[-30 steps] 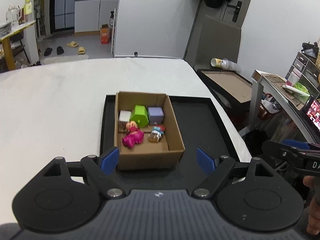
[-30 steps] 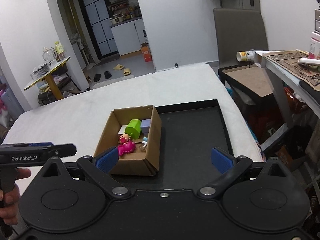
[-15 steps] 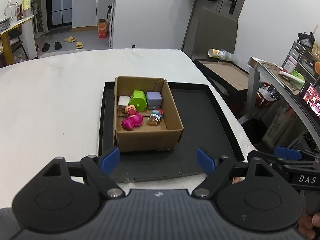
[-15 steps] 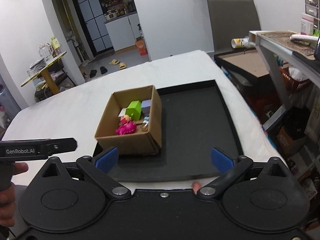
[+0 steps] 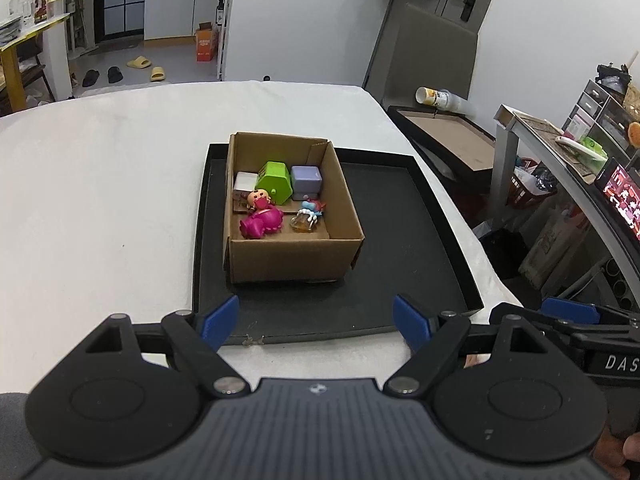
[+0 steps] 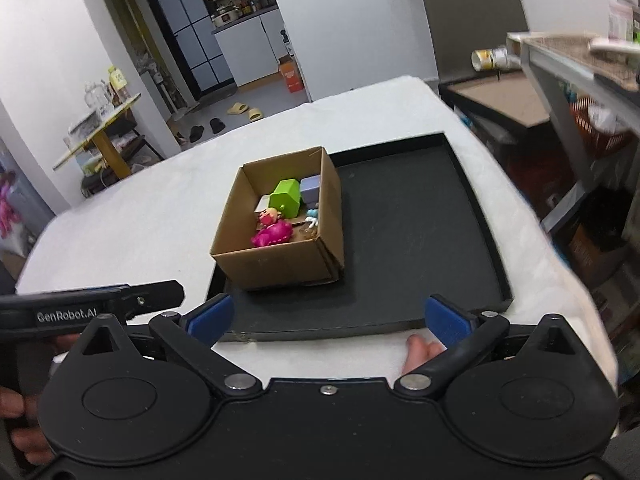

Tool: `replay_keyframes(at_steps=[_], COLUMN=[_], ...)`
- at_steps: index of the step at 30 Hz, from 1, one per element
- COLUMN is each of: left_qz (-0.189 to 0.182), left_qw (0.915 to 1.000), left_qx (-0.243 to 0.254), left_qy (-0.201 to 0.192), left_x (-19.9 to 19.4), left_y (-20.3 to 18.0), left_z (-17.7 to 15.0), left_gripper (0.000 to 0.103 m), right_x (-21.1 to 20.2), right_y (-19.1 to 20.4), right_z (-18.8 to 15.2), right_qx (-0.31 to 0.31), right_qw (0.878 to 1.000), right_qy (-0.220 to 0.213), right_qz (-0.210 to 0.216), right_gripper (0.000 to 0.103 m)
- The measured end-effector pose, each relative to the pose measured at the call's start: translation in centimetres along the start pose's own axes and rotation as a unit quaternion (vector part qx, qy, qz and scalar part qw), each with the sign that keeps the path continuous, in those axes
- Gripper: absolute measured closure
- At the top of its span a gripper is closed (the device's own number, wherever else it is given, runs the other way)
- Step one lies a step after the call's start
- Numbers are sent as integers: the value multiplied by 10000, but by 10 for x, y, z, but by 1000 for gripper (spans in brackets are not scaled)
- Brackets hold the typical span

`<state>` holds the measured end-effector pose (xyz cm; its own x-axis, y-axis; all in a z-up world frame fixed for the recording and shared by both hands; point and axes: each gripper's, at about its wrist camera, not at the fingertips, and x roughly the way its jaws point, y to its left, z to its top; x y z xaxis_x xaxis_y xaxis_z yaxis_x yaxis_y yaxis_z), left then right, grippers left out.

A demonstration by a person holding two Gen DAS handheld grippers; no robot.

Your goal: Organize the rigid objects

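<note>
1. Five small things lie in the cardboard box (image 5: 294, 216), which stands on the black tray (image 5: 404, 248) against the tray's left edge and toward its far left corner; the tray sits on the white table (image 5: 100, 184) by the table's near edge.
2. In the box: a white block (image 5: 245, 181), a green house-shaped toy (image 5: 274, 180) and a lilac cube (image 5: 306, 179) along the far wall, with a pink doll (image 5: 262, 216) and a small blue-and-amber figure (image 5: 309, 216) nearer the front wall.
3. The left gripper (image 5: 316, 322) is spread wide and holds nothing; it hangs over the tray's near edge. The right gripper (image 6: 326, 320) is likewise released and empty, above the same edge.
4. My judgement: the sorting looks finished or between steps, since the rest of the tray is bare and no loose toy shows on the table.
5. If more is wanted, the next move calls for reaching forward over the box's front wall and coming down from above.
6. Hard to make out: the small figure's shape, and in the right wrist view the box's right wall partly hides it and the lilac cube. That view is blurred at its right side.
</note>
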<state>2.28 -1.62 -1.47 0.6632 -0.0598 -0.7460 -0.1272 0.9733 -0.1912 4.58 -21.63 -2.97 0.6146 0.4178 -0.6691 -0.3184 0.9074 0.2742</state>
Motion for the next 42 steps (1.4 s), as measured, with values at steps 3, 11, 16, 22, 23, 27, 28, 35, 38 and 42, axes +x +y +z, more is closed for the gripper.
replay_keyframes(at_steps=[3, 11, 16, 22, 23, 27, 28, 35, 38, 42], left_qz=[17, 72, 101, 103, 122, 181, 180, 181, 189, 212], left_qw=[10000, 10000, 9999, 9998, 9998, 9997, 9997, 9997, 9997, 9995], left_qx=[44, 11, 72, 150, 149, 164, 174, 171, 164, 222], left_qy=[11, 65, 85, 79, 69, 46, 46, 42, 66, 49], left_x=[-2, -3, -4, -3, -3, -4, -4, -5, -4, -4], left_y=[-1, 1, 0, -2, -1, -1, -2, -4, -3, -4], left_z=[-1, -5, -5, -5, -5, -5, -5, -5, -5, -3], left_gripper=[20, 20, 20, 13, 8, 5, 4, 1, 1, 1], right_x=[2, 2, 4, 7, 7, 6, 5, 5, 5, 6], right_y=[2, 5, 8, 12, 13, 15, 15, 14, 14, 13], right_z=[-1, -4, -6, -8, -8, -8, -8, -8, -9, -9], right_qx=[-15, -229, -317, -378, -384, -473, -480, -483, -463, -455], right_qw=[10000, 9989, 9986, 9981, 9981, 9977, 9977, 9977, 9978, 9979], right_qy=[59, 11, 44, 77, 83, 34, 20, -9, 16, 38], right_qz=[-50, -410, -424, -479, -468, -477, -483, -485, -468, -465], right_gripper=[0, 0, 0, 0, 0, 0, 0, 0, 0, 0])
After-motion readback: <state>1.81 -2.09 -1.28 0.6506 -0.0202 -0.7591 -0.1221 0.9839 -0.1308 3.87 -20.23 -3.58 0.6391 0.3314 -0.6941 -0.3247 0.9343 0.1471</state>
